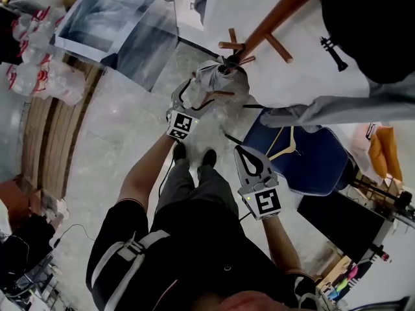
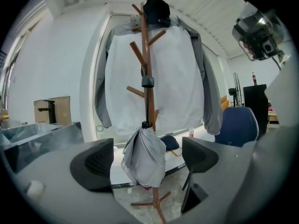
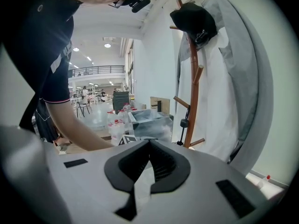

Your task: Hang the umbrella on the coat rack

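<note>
Left gripper (image 2: 147, 158): fingers (image 2: 93, 162) wide apart, gripping nothing. Right gripper (image 3: 149, 147): fingers (image 3: 166, 164) together at tips, empty. Umbrella (image 2: 145, 155) closed, grey, hanging low on rack (image 2: 145, 55) pole, at 12 o'clock of left gripper, apart from it. Coat (image 2: 173, 78) and black hat (image 2: 156, 8) higher on rack. Blue chair (image 2: 239, 125) at 3 o'clock of rack.
</note>
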